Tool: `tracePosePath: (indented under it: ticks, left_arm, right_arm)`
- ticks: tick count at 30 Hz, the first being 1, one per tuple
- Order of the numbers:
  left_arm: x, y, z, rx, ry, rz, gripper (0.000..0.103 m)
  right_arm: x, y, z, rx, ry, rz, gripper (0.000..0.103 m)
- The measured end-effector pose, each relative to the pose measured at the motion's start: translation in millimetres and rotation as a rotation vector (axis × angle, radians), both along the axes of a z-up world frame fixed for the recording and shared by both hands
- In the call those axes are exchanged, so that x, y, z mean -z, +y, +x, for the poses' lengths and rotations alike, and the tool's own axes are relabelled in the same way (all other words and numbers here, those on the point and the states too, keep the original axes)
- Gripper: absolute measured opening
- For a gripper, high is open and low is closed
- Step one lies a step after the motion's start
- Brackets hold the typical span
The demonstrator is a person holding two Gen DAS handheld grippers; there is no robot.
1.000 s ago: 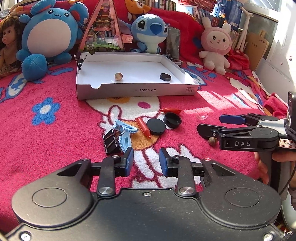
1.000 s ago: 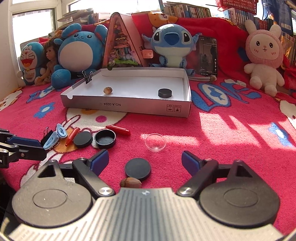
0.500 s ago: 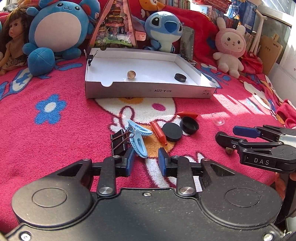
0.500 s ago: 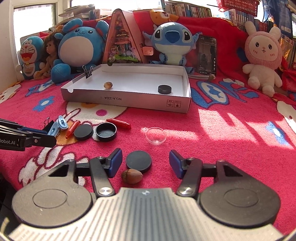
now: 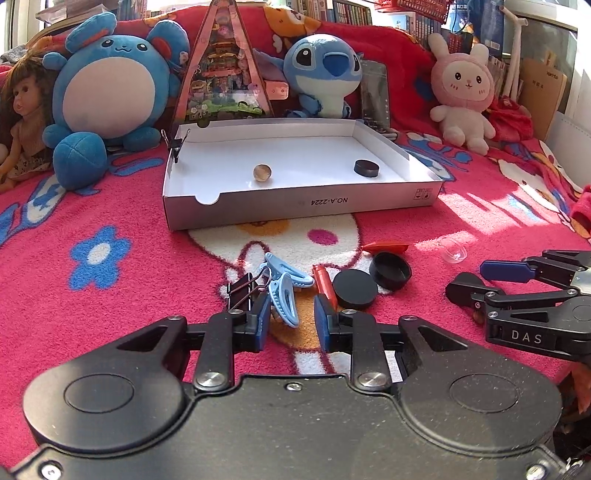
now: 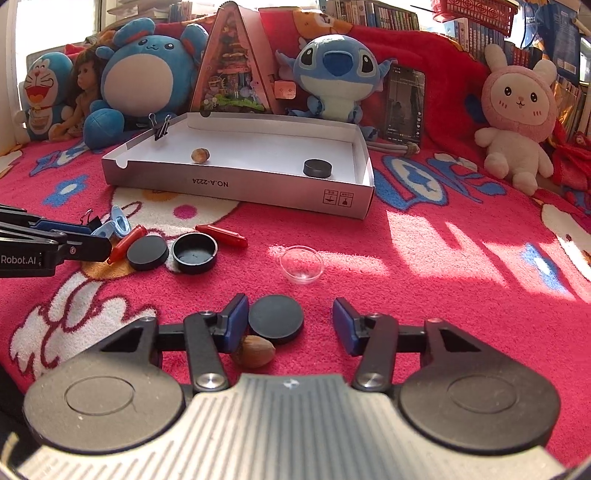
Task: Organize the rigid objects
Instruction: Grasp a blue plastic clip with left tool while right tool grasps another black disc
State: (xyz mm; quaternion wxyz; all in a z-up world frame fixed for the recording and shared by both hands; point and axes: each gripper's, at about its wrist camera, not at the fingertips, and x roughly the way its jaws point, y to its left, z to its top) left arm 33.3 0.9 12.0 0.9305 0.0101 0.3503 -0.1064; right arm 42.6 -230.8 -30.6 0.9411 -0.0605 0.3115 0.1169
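Right wrist view: right gripper jaws, just narrowed but unclamped, bracket the flat black round disc; closure remains; left gripper jaws stand narrowly apart, empty.

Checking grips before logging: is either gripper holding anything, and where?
Nothing held. Left gripper open by the blue clips; right gripper, just closing, brackets the black disc unpinched.

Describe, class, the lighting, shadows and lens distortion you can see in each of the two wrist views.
Left wrist view: sunlight falls from the right, leaving bright patches on the blanket beside the white box; edges curve from fisheye. Right wrist view: striped sun and shadow bars cross the blanket at right, the window at upper left is blown out, and the clear dish glints.
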Motion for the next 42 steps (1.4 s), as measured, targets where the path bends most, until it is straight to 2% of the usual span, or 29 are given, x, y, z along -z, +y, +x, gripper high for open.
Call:
tracePosePath:
  ticks: [2, 9, 13, 17, 22, 28, 31, 37, 42]
  left_arm:
    - [2.0, -1.8, -0.4, 0.0, -0.024, 0.028, 0.025]
    - [5.7, -1.1, 0.0, 0.001, -0.063, 0.037, 0.027]
    - [2.4, -8.2, -9.0, 0.093, -0.091, 0.056, 0.027]
    - [-0.7, -13.3, -16.2, 0.172, -0.084, 0.021, 0.027]
    - [0.5, -11.4, -8.8, 0.108, -0.088, 0.028, 0.027]
    - [3.0, -1.9, 5.2, 0.063, -0.047, -0.039, 0.027]
    - [5.7, -3.6, 8.5, 0.059, -0.024, -0.062, 0.02]
    - [1.7, -13.7, -6.5, 0.128, -0.034, -0.053, 0.02]
    - [1.0, -8.2, -11.4, 0.079, -0.044, -0.017, 0.021]
  right_arm:
    - [0.1, -0.5, -0.5, 0.004, -0.008, -0.011, 0.061]
    - [-0.7, -4.3, -0.8, 0.036, -0.023, -0.025, 0.062]
    - [-0.4, -7.2, -0.7, 0.04, -0.016, -0.019, 0.062]
    - [-0.2, -7.1, -0.8, 0.038, -0.016, -0.02, 0.063]
    - [-0.5, -6.0, -1.1, 0.037, -0.017, -0.021, 0.063]
    - [-2.8, -8.4, -5.1, 0.039, -0.019, -0.034, 0.062]
    - [-2.8, -11.5, -5.9, 0.051, -0.021, -0.04, 0.062]
    - [-0.4, -18.0, -5.9, 0.062, -0.012, -0.025, 0.061]
    - [1.3, -18.8, -4.1, 0.095, -0.024, -0.04, 0.062]
